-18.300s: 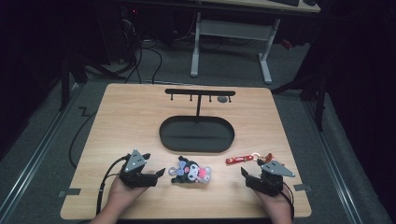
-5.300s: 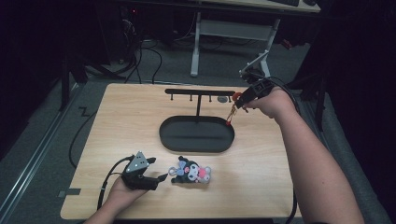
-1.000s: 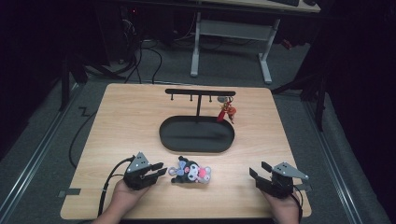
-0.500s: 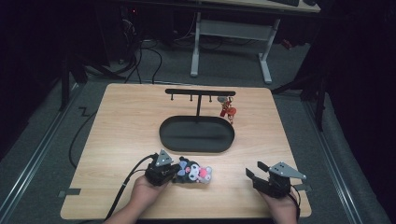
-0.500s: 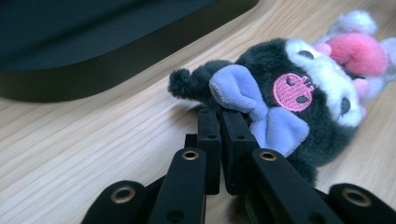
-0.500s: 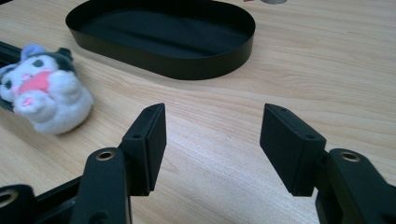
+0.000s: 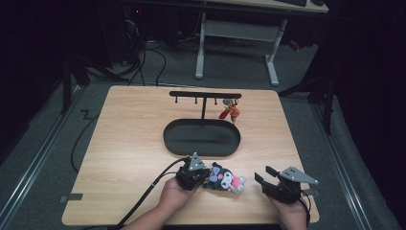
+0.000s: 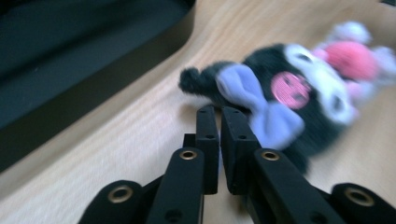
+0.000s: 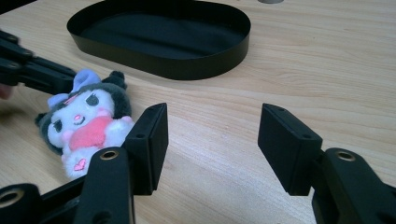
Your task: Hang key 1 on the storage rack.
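1. High view: my left tool (image 7: 205, 180) rests on the near part of the wooden table (image 7: 124, 143), its tips against the left end of a small plush toy (image 7: 225, 179) that lies flat on the wood.
2. Left gripper view: my left tool (image 8: 219, 114) has its jaws drawn together with a thin slit between them. I see nothing gripped in that slit. The tips sit just beside the plush toy's (image 8: 299, 88) lilac bow, touching or nearly touching the black fur; the toy is blurred.
3. Right gripper view: my right tool (image 9: 212, 123) has its jaws well apart, with bare wood between them. The plush toy (image 9: 88, 123) lies to its left, face up, with a white face, black ears and a pink body.
4. High view: my right tool (image 7: 263, 178) lies near the toy's right side, apart from it.
5. A black oval tray (image 7: 201, 139) sits beyond the toy at mid-table. Behind it stands a black rack (image 7: 205, 95), with a small red charm (image 7: 230, 113) hanging near its right end.
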